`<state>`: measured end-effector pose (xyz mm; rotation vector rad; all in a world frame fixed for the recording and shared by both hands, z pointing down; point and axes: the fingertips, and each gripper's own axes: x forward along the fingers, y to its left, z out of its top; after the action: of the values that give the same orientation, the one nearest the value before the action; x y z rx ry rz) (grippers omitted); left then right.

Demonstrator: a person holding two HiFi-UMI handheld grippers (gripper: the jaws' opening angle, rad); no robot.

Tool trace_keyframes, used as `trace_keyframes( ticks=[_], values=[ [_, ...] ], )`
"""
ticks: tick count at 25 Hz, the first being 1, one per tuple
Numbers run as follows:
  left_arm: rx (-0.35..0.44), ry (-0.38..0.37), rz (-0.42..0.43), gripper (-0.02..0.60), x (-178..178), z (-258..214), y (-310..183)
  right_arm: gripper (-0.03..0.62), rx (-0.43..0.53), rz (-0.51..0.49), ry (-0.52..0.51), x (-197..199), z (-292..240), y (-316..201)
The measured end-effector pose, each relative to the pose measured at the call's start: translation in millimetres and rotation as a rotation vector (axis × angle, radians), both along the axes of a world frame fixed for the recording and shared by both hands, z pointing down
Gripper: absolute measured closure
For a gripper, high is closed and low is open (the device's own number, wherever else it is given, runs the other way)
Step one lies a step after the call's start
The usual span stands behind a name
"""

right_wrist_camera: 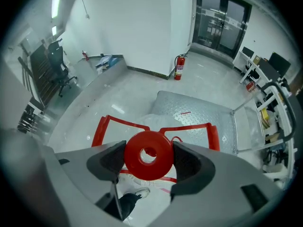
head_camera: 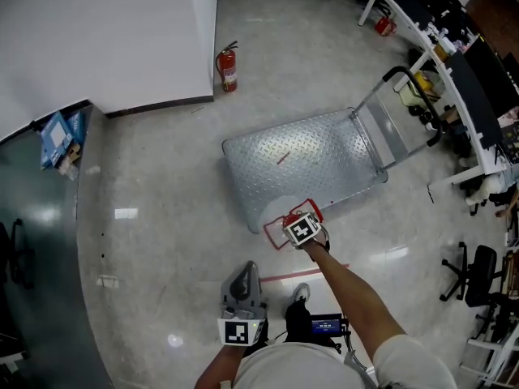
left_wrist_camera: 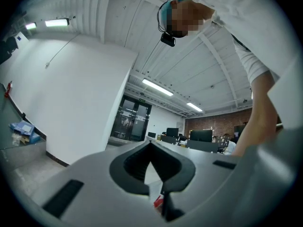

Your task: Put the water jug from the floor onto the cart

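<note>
**Jug held at the cart's near edge**

Your right gripper (right_wrist_camera: 149,161) is clamped on the round red plastic cap (right_wrist_camera: 136,161) of the clear water jug in its red frame (right_wrist_camera: 110,123). The jug hangs below it, over the near edge of the grey diamond-plate metal cart (head_camera: 308,156); whether it rests there I cannot tell. Your left gripper (left_wrist_camera: 150,145) sits close to your body, aimed at the ceiling, its jaws together on nothing.

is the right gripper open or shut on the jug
Shut on it: the right gripper has its jaws pressed against both sides of the round red top of the water jug.
</note>
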<state>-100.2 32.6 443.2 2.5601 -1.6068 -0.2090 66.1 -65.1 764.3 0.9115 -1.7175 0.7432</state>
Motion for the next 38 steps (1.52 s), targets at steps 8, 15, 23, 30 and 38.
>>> trace_keyframes(
  ticks=[8,15,23,30,38],
  values=[
    [-0.019,-0.015,-0.041,0.578,-24.7,3.2,-1.8,0.29,0.034,0.012,-0.002,-19.4,0.8,-58.0],
    [-0.056,-0.031,-0.068,0.578,-46.8,12.6,-3.3,0.29,0.054,0.041,-0.023,-34.1,8.3,-96.4],
    [-0.089,-0.021,-0.086,0.578,-70.0,27.1,-5.0,0.29,0.006,0.045,-0.023,-52.6,32.0,-101.6],
    [-0.106,-0.022,-0.098,0.578,-71.6,31.3,-1.8,0.29,0.003,0.065,-0.033,-52.0,31.9,-105.7],
    [-0.123,-0.034,-0.111,0.578,-78.6,33.5,-2.8,0.29,0.043,0.049,-0.013,-52.4,34.1,-124.5]
  ],
)
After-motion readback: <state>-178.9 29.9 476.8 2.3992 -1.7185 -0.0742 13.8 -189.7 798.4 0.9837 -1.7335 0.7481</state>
